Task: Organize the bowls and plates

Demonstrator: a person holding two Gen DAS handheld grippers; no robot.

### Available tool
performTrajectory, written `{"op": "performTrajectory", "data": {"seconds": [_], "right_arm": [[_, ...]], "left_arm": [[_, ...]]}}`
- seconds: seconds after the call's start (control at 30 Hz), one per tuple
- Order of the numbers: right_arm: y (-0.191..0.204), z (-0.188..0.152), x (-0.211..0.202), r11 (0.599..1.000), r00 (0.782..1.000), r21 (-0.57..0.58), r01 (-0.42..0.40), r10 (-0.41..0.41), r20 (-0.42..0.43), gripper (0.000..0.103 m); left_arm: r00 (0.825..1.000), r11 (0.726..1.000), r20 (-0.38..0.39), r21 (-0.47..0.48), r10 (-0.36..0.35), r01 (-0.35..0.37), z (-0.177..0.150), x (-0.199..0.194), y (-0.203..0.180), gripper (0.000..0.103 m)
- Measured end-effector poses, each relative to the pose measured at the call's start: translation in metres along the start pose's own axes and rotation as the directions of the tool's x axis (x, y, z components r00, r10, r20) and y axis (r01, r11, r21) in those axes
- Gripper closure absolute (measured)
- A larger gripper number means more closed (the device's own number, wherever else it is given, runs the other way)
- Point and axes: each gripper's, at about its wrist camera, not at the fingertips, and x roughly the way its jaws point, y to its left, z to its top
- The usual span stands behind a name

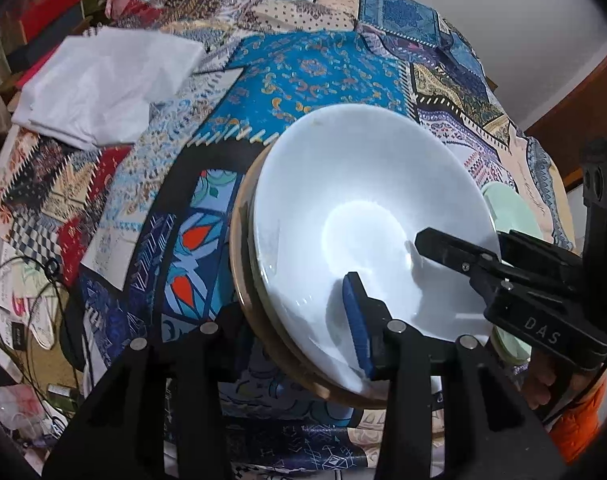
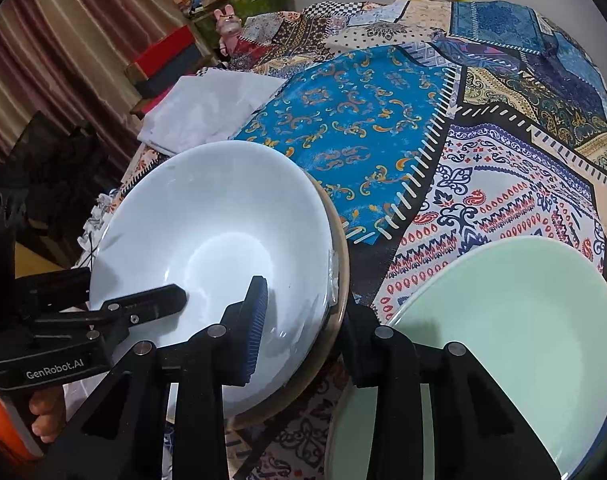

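Note:
A white bowl (image 1: 367, 184) (image 2: 207, 216) rests in a tan-rimmed plate (image 1: 239, 272) (image 2: 342, 280) on the patchwork cloth. My left gripper (image 1: 291, 300) (image 2: 123, 288) is shut on the near rim of this stack. Its blue pad (image 1: 357, 320) lies inside the bowl and the other finger is outside the tan rim. From the opposite side, my right gripper (image 2: 307, 300) (image 1: 471, 248) is shut on the rim the same way, its blue pad (image 2: 255, 320) inside the bowl. A mint green plate (image 2: 503, 320) (image 1: 511, 208) lies just right of the stack.
A folded white cloth (image 1: 103, 84) (image 2: 207, 108) lies on the far left of the patchwork tablecloth (image 1: 323, 76) (image 2: 363, 120). Cables and clutter (image 1: 19, 288) sit below the table's left edge. Boxes (image 2: 163, 56) stand by the curtain.

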Motion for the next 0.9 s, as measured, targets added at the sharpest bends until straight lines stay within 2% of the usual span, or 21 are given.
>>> {"op": "performTrajectory", "data": {"seconds": [0.3,0.57,0.9], "right_arm": [[0.002,0.003,-0.021,1.000,0.998,0.012,-0.003,0.002,0.066,0.074],[-0.004,0.004,-0.061,0.999,0.988,0.032,0.007,-0.012,0.156,0.074],[-0.027,-0.007,-0.112,0.996,0.967,0.075,0.053,-0.069,0.244,0.074]], "left_arm": [[0.997,0.999,0.069,0.026,0.021,-0.023,0.008,-0.020,-0.012,0.062],[0.992,0.998,0.128,0.067,-0.012,0.004,0.015,-0.047,-0.040,0.062],[0.986,0.988,0.152,0.147,-0.069,0.046,0.016,-0.064,-0.090,0.062]]}}
